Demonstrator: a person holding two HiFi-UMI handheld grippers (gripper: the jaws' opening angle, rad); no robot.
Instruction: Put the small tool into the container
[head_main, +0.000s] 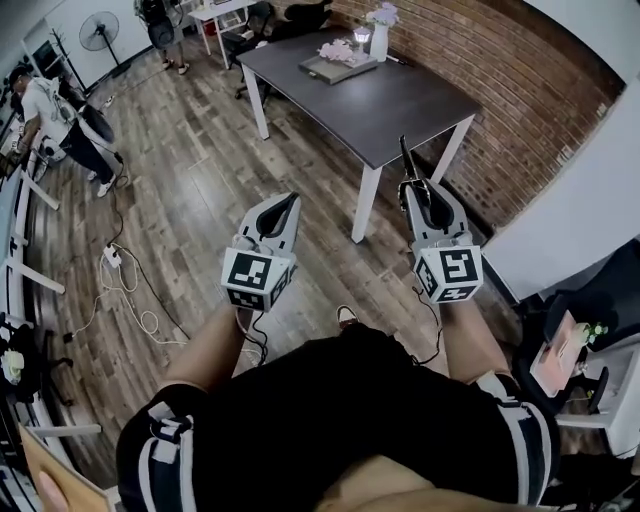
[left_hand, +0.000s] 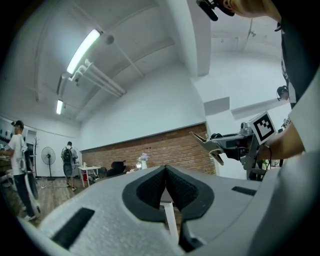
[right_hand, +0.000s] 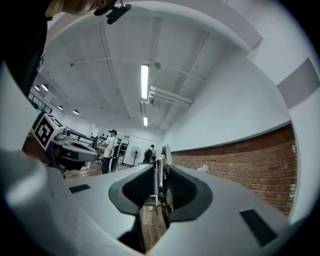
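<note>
Head view looks steeply down on a plank floor of brown boards. A dark grey bench on white legs stands close to a red brick wall. At the far end of the bench is a white vase with pale flowers, and beside it lies a flat grey item, too small to make out. White cables loop over the floor at the left. A standing fan sits up in the corner, and a person in a white shirt bends at the left edge.

Both claws are held in the air above the floor, short of the bench. Left claw: pads pressed together, nothing between them. Right claw: clamped on the small tool, which pokes out past the tips as a thin dark stick in this view.

Right gripper view shows more of it: bright metal standing upright between the pads, with a coiled spring running along it. Left gripper view catches it side-on, and there the front end splits into two spread metal prongs. Both gripper views also take in the white ceiling and its strip lights, which the head view misses.
</note>
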